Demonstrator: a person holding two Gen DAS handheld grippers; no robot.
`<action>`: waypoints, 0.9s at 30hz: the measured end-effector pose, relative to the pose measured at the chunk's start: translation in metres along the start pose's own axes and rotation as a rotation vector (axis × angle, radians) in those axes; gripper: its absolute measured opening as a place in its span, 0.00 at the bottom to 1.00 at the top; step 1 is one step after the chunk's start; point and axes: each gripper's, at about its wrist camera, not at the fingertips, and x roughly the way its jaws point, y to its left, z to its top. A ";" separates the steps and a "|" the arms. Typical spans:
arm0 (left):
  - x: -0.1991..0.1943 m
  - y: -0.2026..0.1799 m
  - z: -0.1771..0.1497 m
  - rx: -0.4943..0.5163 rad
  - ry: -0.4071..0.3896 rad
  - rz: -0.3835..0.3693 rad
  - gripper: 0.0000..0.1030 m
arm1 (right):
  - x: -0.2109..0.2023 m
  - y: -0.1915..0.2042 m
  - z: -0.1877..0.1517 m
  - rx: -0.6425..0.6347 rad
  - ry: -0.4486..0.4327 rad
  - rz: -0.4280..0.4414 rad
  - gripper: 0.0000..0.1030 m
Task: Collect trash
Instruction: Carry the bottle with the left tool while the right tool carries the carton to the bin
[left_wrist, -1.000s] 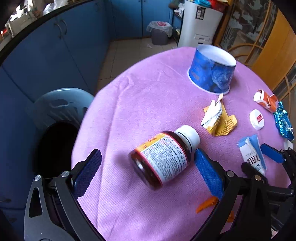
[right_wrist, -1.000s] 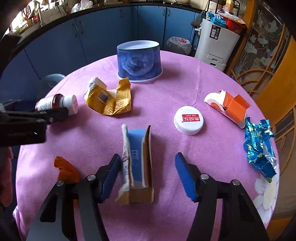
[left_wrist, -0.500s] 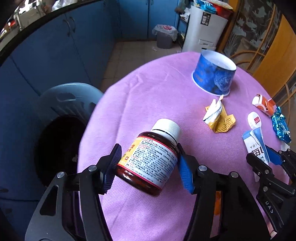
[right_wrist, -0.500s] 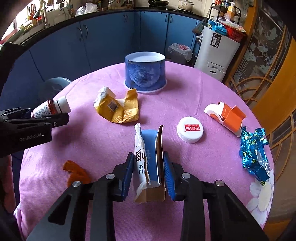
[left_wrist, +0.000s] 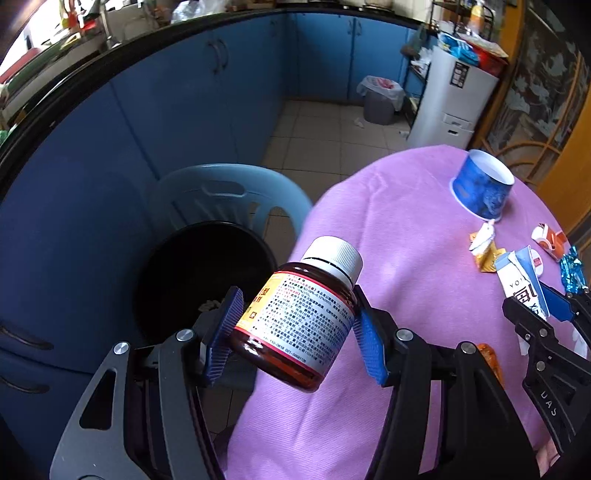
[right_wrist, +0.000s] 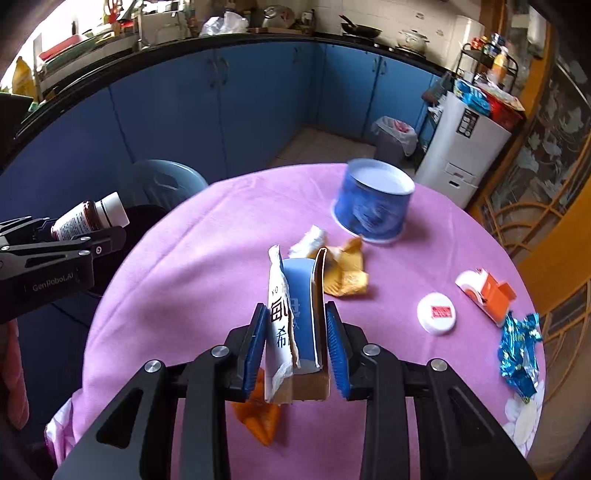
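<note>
My left gripper (left_wrist: 295, 339) is shut on a brown pill bottle (left_wrist: 299, 317) with a white cap, held in the air at the table's left edge, beside a black trash bin (left_wrist: 192, 280) on the floor. The bottle also shows in the right wrist view (right_wrist: 88, 218). My right gripper (right_wrist: 295, 347) is shut on a torn blue and white carton (right_wrist: 295, 321), lifted above the pink tablecloth (right_wrist: 192, 266). The carton also shows at the right of the left wrist view (left_wrist: 521, 280).
On the table lie a blue paper tub (right_wrist: 373, 203), a crumpled yellow wrapper (right_wrist: 343, 273), a white lid (right_wrist: 436, 314), an orange and white tape dispenser (right_wrist: 487, 291), a blue foil wrapper (right_wrist: 517, 354) and an orange scrap (right_wrist: 258, 417). A light blue plastic chair (left_wrist: 229, 195) stands behind the bin.
Both grippers closed on their items and lifted them. The left one carried the bottle left, off the table towards the bin. The right one raised the carton.
</note>
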 end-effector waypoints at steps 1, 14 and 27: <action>-0.001 0.007 -0.001 -0.010 -0.001 0.005 0.58 | 0.001 0.006 0.003 -0.010 -0.003 0.005 0.30; 0.001 0.077 -0.008 -0.131 0.001 0.072 0.58 | 0.017 0.079 0.050 -0.114 -0.041 0.090 0.30; 0.018 0.126 0.002 -0.225 0.019 0.102 0.58 | 0.048 0.133 0.080 -0.198 -0.036 0.152 0.30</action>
